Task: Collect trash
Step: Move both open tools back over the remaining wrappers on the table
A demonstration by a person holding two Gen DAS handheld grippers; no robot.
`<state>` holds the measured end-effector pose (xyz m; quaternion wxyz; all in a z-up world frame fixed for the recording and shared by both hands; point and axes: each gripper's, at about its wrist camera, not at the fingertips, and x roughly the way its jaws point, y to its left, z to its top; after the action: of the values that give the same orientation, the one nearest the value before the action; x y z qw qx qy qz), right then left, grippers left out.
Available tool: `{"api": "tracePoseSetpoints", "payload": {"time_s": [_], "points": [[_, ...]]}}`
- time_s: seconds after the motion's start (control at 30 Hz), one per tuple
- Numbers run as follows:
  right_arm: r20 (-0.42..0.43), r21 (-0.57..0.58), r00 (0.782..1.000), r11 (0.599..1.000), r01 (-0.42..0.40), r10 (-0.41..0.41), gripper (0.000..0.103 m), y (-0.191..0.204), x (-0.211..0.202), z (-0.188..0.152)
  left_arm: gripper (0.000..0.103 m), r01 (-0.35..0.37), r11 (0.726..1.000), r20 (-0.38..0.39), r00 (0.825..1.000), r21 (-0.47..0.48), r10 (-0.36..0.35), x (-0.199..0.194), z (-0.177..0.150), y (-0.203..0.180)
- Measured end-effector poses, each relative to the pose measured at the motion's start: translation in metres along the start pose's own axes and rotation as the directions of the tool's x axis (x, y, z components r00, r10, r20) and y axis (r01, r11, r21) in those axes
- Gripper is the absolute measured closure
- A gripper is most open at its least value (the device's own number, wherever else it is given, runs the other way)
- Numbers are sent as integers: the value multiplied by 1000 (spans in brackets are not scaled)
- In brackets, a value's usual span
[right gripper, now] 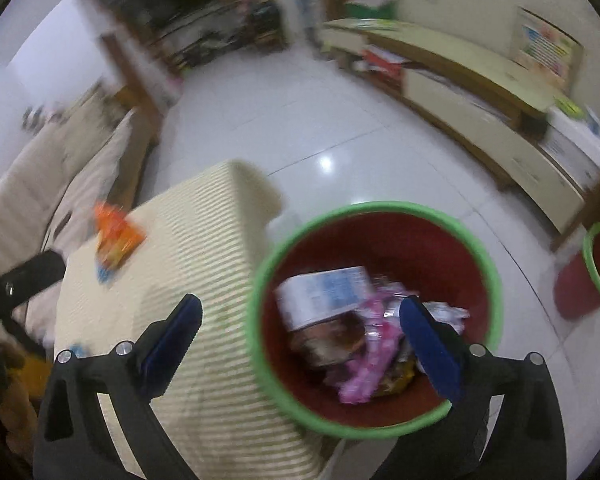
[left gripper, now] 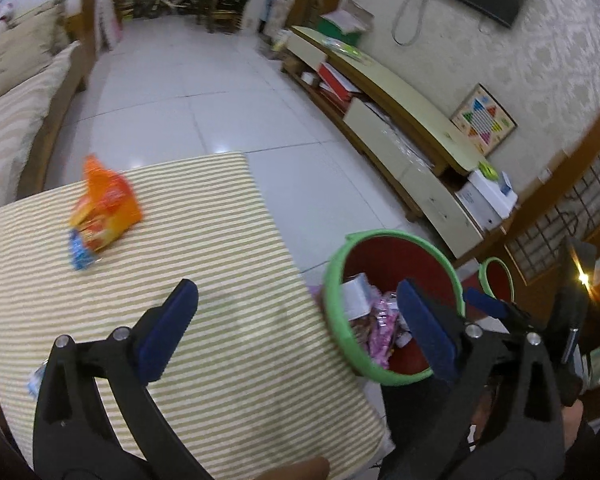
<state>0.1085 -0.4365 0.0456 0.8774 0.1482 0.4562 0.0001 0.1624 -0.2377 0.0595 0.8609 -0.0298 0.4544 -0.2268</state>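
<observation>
An orange snack wrapper [left gripper: 106, 208] with a blue wrapper [left gripper: 80, 254] beside it lies on the striped table [left gripper: 228, 280], far left. A red bin with a green rim [left gripper: 332, 304] stands at the table's right edge and holds a white box [right gripper: 324, 292] and pink wrappers [right gripper: 364, 356]. My left gripper [left gripper: 296, 312] is open and empty above the table's right side. My right gripper [right gripper: 300, 320] is open and empty, over the bin's rim [right gripper: 260, 344]. The orange wrapper also shows in the right wrist view [right gripper: 118, 240]. The right gripper's finger [left gripper: 488, 306] shows beyond the bin.
A second red bin [right gripper: 588, 280] stands on the tile floor to the right. A low TV cabinet [left gripper: 400, 120] runs along the right wall. A sofa [left gripper: 16, 112] is on the left. A small blue scrap [left gripper: 34, 380] lies at the table's near left.
</observation>
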Motion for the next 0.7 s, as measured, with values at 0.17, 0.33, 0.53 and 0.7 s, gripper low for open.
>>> {"api": "tracePoseSetpoints", "payload": {"time_s": [0.17,0.33,0.53,0.7], "points": [[7,-84,995,992,-99,100,7,50,1,-4,6,-65,997,18,998,-39,66,-29,-20,42],[0,-105,990,984,-141,142,7,91,10,-5,6,-135,985,21,990,-104,138,-59,-45,95],[-23,-188,988,970,-152,150,7,142,20,-8,6,-202,959,10,978,-196,208,-84,-73,156],[-45,-235,988,959,-155,149,7,174,34,-11,6,-239,952,-58,971,-190,232,-80,-91,189]]}}
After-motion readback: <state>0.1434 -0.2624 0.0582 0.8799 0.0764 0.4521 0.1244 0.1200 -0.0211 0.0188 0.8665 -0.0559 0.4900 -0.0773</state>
